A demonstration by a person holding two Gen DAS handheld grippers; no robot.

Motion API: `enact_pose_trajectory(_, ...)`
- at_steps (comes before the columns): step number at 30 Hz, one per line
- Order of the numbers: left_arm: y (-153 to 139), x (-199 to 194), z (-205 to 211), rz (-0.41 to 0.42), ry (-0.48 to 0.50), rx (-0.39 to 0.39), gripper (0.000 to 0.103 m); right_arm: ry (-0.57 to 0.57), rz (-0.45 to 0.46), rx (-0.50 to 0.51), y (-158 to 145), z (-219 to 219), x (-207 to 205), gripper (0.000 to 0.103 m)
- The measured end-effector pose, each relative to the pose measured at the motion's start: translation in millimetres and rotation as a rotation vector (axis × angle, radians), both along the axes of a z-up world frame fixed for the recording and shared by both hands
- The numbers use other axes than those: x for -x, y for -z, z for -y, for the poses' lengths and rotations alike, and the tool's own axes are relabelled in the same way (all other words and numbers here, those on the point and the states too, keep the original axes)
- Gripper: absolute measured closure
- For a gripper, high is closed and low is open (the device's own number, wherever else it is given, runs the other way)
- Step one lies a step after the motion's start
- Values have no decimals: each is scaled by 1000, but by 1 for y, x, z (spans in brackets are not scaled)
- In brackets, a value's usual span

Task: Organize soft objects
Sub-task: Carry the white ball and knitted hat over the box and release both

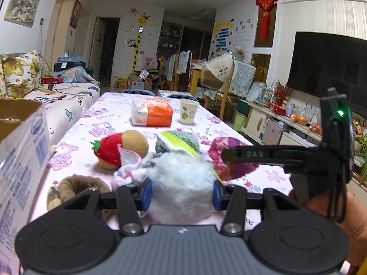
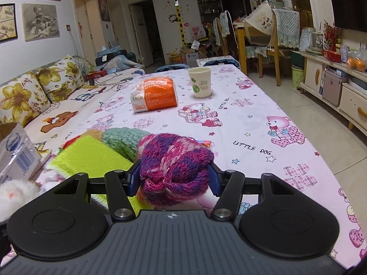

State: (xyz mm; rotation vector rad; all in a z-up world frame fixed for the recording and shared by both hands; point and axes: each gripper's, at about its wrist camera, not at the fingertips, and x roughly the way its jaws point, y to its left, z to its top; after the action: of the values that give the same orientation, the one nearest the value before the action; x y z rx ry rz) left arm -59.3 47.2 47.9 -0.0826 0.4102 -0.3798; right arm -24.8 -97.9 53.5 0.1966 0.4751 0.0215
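Holding two soft things at once, I judge the sorting is early: nothing I can see has gone into the cardboard box (image 1: pixel 20 137) yet, though only a corner of its inside shows. That box stands to the far left of my left claw (image 1: pixel 182 191), its printed side towards me. Just left of that claw, close by its left finger, lies a brown furry ring (image 1: pixel 78 186), loose on the tablecloth (image 1: pixel 110 114). My left claw is partly closed on a white fluffy toy (image 1: pixel 181 183), both blue pads sunk into the fur. A little ahead of it and to the left sits the strawberry plush (image 1: pixel 119 149); straight ahead lie a green knit piece (image 1: pixel 181 139) and a yellow-green cloth (image 1: pixel 176 143) on top of it. Further ahead, well apart, are an orange packet (image 1: pixel 152 112) and a paper cup (image 1: pixel 188 111); I take neither for a soft thing to sort.

To the right, my right claw (image 2: pixel 174 178) has its pads either side of a pink and purple knit bundle (image 2: pixel 175 160) and pressing its sides, about half open. I cannot tell whether the bundle is off the cloth. To the right of that claw the cloth shows only its bear print.

Left to do, as I judge it: drop these two in the box, then fetch the ring, the strawberry, the green knit and the cloth
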Motion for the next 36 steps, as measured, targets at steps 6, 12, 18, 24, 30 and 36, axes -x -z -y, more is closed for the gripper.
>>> enact_pose_trajectory(6, -5, 1, -10, 33, -34, 15, 55, -15, 45, 9, -8, -4, 9, 32)
enact_pose_trajectory(12, -8, 5, -22, 55, -59, 28, 55, -28, 70, -5, -14, -8, 14, 32)
enact_pose_trajectory(18, -16, 10, -35, 96, -101, 57, 55, -51, 80, -38, -16, -14, 16, 32)
enact_pose_trajectory(24, -22, 13, -53, 125, -156, 86, 55, -98, 98, -39, -19, -28, 17, 32)
enact_pose_trajectory(30, -29, 18, -72, 157, -216, 122, 55, -179, 114, -31, -22, -46, 20, 32)
enact_pose_trajectory(36, -36, 26, -95, 197, -307, 172, 55, -263, 135, -18, -28, -73, 22, 31)
